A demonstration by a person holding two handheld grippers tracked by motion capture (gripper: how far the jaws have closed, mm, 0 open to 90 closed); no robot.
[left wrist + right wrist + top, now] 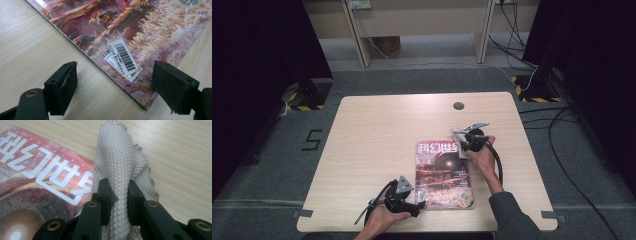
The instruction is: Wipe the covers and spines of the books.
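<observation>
Right tool is pinching a bunched waffle-weave cloth at the magazine's top right corner while the left tool sits wide open at the bottom left corner – not pinning it – so a wipe could just drag the magazine across the table.

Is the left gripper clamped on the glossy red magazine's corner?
No: the left gripper stands open, its jaws straddling the corner of the magazine without pressing it.
</observation>
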